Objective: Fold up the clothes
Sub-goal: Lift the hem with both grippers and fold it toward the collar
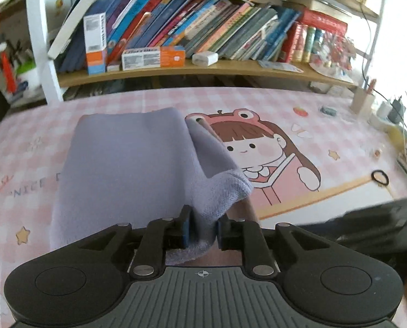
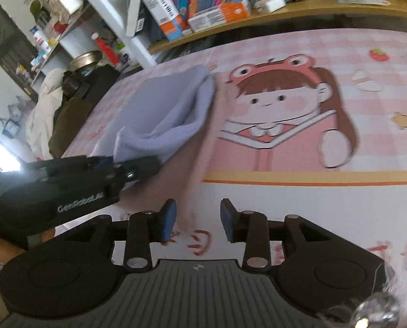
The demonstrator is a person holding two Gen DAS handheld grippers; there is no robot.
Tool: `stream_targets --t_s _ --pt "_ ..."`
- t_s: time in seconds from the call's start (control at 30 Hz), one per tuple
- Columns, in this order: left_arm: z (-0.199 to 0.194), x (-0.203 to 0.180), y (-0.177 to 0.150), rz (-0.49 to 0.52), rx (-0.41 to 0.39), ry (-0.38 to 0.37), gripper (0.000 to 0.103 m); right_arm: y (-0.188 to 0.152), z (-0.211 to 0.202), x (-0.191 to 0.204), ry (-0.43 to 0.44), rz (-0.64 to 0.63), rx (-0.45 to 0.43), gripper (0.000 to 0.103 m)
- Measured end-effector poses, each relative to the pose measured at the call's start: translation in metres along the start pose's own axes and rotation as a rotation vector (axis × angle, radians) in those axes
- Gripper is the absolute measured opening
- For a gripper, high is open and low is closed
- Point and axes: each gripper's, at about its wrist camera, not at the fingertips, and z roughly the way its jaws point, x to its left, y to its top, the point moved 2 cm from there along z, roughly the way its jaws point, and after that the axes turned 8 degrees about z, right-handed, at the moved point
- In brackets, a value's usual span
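Left tool [image 1: 202, 228] pinches lavender cloth [image 1: 127, 164]; right tool [image 2: 196, 218] gapes wide, holding nothing

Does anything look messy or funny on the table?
A little. The purple cloth is only half folded: the left gripper pinches one corner and lifts it, so that edge curls up instead of lying flat. A black hair tie lies loose on the pink table mat. Nothing looks spilled or broken.

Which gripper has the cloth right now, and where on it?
The left gripper pinches the lavender cloth at its lifted near edge; the right gripper is open, holding nothing.
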Motion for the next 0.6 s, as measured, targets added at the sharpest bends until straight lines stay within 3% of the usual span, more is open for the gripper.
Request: stream_targets --t_s 0.1,0.17,0.2,0.3,0.43,0.5,0.6 --pt "-0.007 -0.003 -0.003 0.029 -0.008 -0.022 0.029 0.008 -0.013 -0.011 -0.012 0.031 -0.041 0.035" --pt "-0.008 -0.007 -0.005 0.063 0.011 -0.060 0.048 0.019 -0.019 -0.014 0.005 0.050 -0.076 0.036" --pt "-0.009 -0.009 -0.006 0.083 0.024 -0.079 0.051 0.025 -0.021 -0.013 0.015 0.054 -0.089 0.037" --pt "-0.020 -0.009 -0.008 0.099 0.018 -0.088 0.052 0.040 -0.016 -0.002 0.055 0.038 -0.098 0.039" --pt "-0.054 0.018 -0.007 -0.023 -0.077 -0.098 0.052 0.053 0.004 0.022 0.109 0.002 -0.069 0.039" --pt "-0.066 0.037 -0.006 -0.070 -0.121 -0.055 0.052 0.057 0.018 0.034 0.137 -0.013 -0.039 0.039" --pt "-0.060 0.064 -0.007 -0.097 -0.094 0.074 0.048 0.063 0.043 0.045 0.121 0.021 0.020 0.039"
